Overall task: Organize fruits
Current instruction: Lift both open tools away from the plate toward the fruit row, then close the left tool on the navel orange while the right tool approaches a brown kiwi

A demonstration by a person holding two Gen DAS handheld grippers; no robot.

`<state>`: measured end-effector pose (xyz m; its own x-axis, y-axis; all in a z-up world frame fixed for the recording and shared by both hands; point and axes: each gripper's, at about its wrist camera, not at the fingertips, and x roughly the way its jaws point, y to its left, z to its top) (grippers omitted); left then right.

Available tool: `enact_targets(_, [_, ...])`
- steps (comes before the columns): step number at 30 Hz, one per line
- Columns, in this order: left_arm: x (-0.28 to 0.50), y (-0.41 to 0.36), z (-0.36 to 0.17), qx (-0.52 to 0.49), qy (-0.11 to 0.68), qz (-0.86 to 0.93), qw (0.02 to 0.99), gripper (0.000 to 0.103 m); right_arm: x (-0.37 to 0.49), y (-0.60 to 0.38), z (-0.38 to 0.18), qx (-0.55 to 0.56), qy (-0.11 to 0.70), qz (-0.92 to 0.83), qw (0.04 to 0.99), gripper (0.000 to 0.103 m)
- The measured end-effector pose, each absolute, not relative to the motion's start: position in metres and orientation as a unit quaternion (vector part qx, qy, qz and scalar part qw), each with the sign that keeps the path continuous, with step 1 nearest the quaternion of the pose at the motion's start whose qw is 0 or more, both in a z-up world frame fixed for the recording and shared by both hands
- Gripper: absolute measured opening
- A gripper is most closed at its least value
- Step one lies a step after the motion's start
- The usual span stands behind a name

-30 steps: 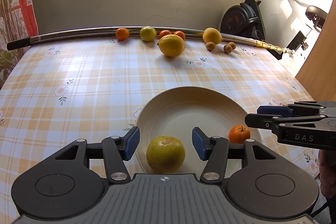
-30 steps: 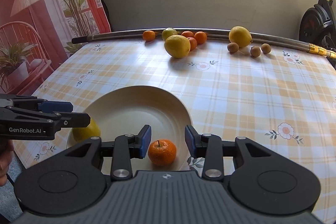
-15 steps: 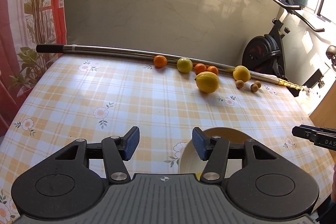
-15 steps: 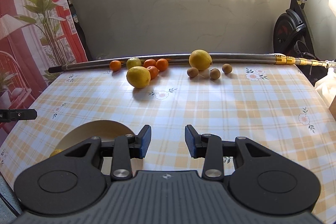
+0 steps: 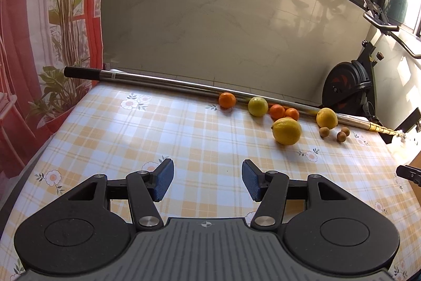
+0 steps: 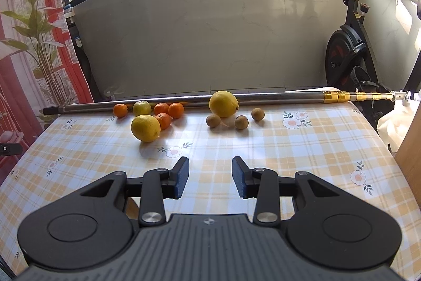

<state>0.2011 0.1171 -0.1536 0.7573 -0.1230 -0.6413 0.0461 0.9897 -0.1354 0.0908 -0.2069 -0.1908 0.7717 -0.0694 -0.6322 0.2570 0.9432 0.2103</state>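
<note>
Left gripper (image 5: 208, 179) hovering over checked tablecloth (image 5: 131, 133), jaws spread, holding nothing. Right gripper (image 6: 210, 177) likewise gaping, empty. Plate sliver (image 6: 131, 208) peeking beneath right gripper; contents hidden. Fruits lying far along metal pole (image 6: 276, 96): lemons (image 6: 145, 128), tangerines (image 6: 175, 109), lime (image 6: 141, 108), small brown fruits (image 6: 241, 122). Exercise bike (image 6: 347, 44) standing far right.

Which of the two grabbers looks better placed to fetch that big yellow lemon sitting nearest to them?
Probably the right gripper. It is open and empty, and the near lemon lies just ahead, slightly to its left. From the left gripper, also open and empty, that lemon sits farther off to the right.
</note>
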Motion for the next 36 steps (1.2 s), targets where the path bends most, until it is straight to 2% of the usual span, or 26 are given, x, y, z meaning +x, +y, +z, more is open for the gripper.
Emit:
enact_targets(14, [0.276,0.089,-0.148,-0.038,0.357,-0.053,0.932,0.065,0.130,-0.229,-0.206,0.142,0.330,-0.082,0.929,0.039])
enact_targets(22, [0.349,0.075,-0.146,-0.100,0.362,-0.051,0.925,0.065,0.156,-0.249,-0.218,0.151,0.334,-0.091,0.926,0.039])
enact_targets(29, [0.428,0.076,-0.184,-0.187,0.409,-0.024,0.893,0.065,0.172,-0.265,-0.228,0.163,0.344,-0.101,0.919,0.039])
enact_targets(36, [0.474,0.072,-0.229,-0.190,0.447,0.008,0.874,0.064,0.182,-0.276,-0.243,0.166,0.358,-0.107,0.913,0.039])
